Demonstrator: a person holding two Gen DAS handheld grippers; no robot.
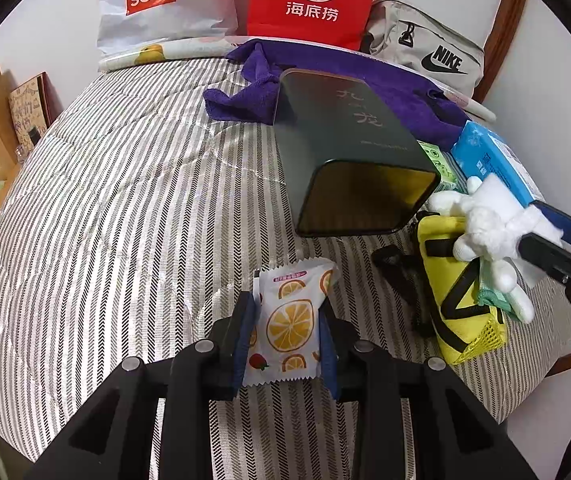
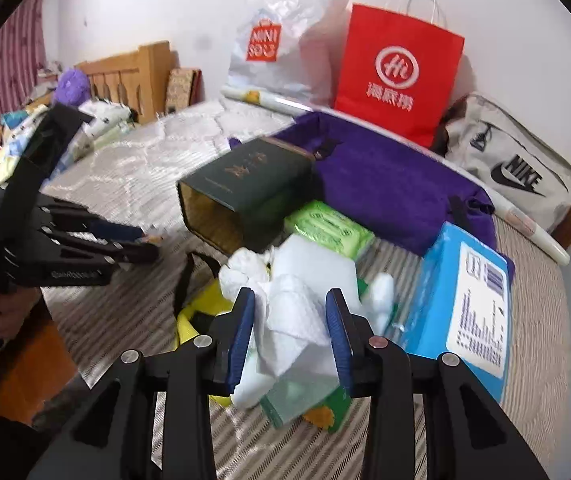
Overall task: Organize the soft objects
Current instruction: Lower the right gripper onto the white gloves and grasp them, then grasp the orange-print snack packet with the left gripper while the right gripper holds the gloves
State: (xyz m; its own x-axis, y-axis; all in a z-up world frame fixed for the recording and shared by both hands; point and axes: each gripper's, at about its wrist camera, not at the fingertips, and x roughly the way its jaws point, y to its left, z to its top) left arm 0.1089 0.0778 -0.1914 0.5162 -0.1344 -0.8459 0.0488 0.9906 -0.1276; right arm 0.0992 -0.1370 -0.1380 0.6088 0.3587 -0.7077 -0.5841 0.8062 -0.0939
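Observation:
My left gripper (image 1: 287,312) is shut on a white packet printed with orange slices (image 1: 289,322), held just above the striped bedspread (image 1: 125,200). A dark green box (image 1: 349,152) lies on its side ahead, its open end facing me. My right gripper (image 2: 290,308) is shut on a crumpled white paper towel (image 2: 297,320) and shows at the right edge of the left wrist view (image 1: 557,236). A white plush toy (image 1: 485,240) lies on a yellow pouch (image 1: 453,296). The left gripper shows at the left in the right wrist view (image 2: 141,240).
A purple cloth (image 1: 365,76) lies behind the box. A blue tissue pack (image 2: 469,300) and a green pack (image 2: 329,228) lie at the right. A Miniso bag (image 1: 157,0), a red paper bag (image 1: 313,0) and a Nike bag (image 1: 429,48) stand by the wall.

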